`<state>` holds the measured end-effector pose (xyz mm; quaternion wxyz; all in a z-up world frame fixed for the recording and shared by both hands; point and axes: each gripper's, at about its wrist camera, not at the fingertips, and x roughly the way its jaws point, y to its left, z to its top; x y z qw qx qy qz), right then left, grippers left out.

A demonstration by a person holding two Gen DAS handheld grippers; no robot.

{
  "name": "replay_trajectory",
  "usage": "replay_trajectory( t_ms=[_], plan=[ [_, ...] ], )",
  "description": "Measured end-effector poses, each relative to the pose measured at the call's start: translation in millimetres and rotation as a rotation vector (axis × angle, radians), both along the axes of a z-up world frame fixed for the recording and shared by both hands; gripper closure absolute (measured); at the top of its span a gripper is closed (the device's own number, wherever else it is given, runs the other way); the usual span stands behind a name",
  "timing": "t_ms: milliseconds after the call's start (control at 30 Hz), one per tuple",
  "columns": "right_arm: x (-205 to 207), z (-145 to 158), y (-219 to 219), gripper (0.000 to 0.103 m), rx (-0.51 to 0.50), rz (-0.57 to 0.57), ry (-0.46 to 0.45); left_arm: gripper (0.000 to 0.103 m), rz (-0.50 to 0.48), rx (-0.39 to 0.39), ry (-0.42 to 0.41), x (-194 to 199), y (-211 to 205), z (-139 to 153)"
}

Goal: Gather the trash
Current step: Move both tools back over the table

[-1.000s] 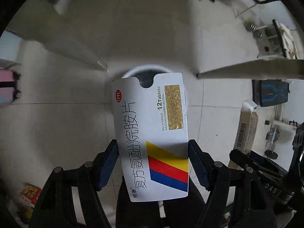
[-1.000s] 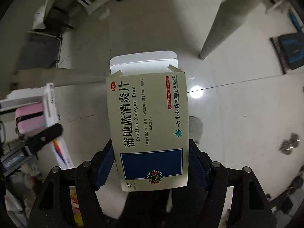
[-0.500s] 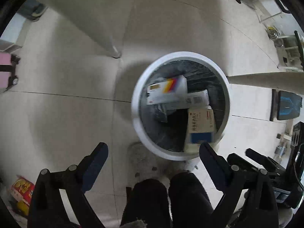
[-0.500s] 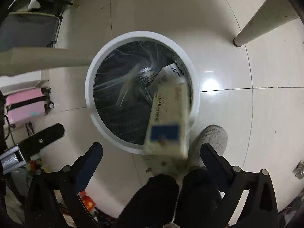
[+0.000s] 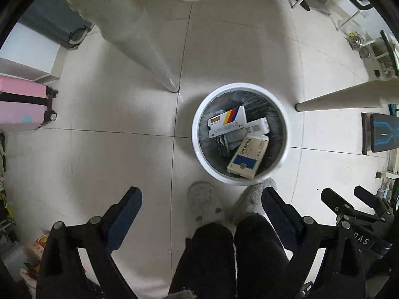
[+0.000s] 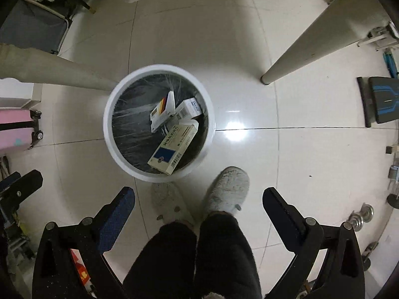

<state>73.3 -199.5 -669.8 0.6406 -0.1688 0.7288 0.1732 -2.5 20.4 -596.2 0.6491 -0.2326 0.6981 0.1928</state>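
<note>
A white round trash bin with a black liner stands on the tiled floor. Inside lie a white medicine box with red, yellow and blue stripes, a cream box with a dark blue panel and a third white box. My left gripper hangs high above the floor beside the bin, jaws wide open and empty. My right gripper also points straight down, wide open, holding nothing.
The person's grey slippers and dark trouser legs stand just in front of the bin. Two table legs flank the bin. A pink suitcase sits left, a black and blue device right, clutter along the edges.
Both grippers let go of their medicine boxes, which dropped into the bin. Both jaws opened wide. The views now look straight down at the floor and bin.
</note>
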Motion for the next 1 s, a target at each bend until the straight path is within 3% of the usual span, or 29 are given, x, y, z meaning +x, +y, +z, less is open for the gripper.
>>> replay_trajectory(
  t_ms=[567,800,1000],
  plan=[
    [-16,214,-3,0.0,0.065,0.046,-0.087,0.005,-0.035,0.014,-0.113,-30,-18,162],
    [-25,304,2,0.0,0.117,0.031,-0.114,0.005,-0.027,0.056,-0.206,-37,-13,238],
    [-1,370,12,0.0,0.217,-0.017,-0.106,0.005,0.002,0.148,-0.283,-10,2,293]
  ],
)
